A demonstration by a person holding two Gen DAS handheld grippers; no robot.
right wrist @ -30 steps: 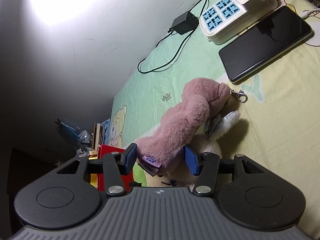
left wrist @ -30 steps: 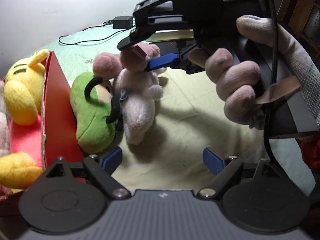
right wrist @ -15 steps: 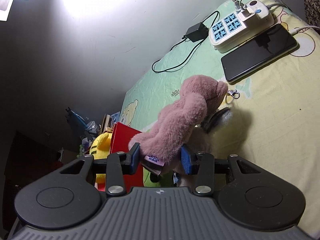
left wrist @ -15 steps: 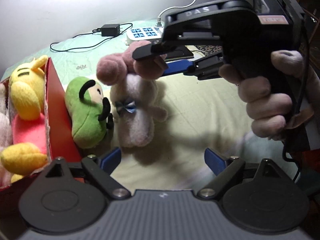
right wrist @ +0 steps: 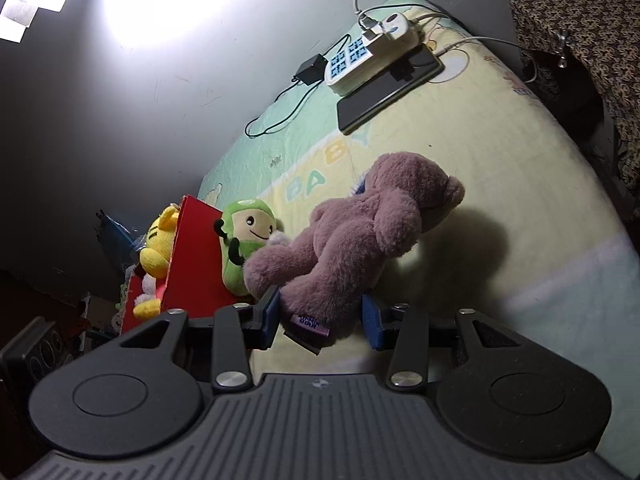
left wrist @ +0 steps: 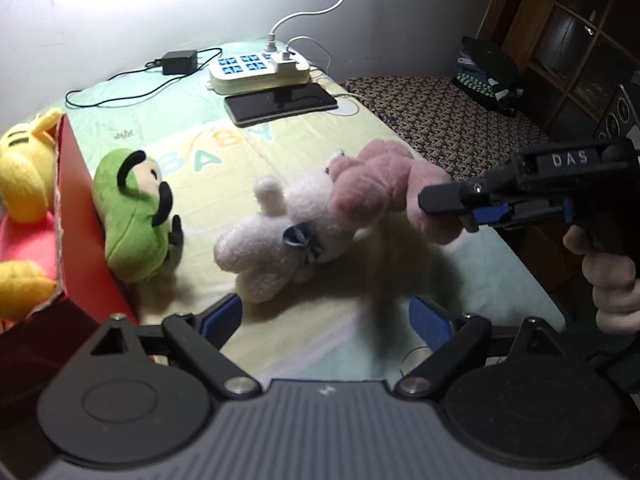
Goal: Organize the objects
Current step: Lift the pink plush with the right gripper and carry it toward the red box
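Here we grip the pink plush bear (right wrist: 360, 236) by one leg in the right gripper (right wrist: 320, 316), jaws partly closed on it, lifted over the mattress (right wrist: 500, 168) near its middle. Our left gripper (left wrist: 324, 316) stands wide, empty. Its sheet reads "BABY"; the right gripper's body, "DAS".

Left gripper (left wrist: 324, 316) low, jaws wide and empty, right gripper (right wrist: 320, 316) clamped on a pink bear's (right wrist: 360, 236) leg, right hand (left wrist: 612, 276) wrapping its handle
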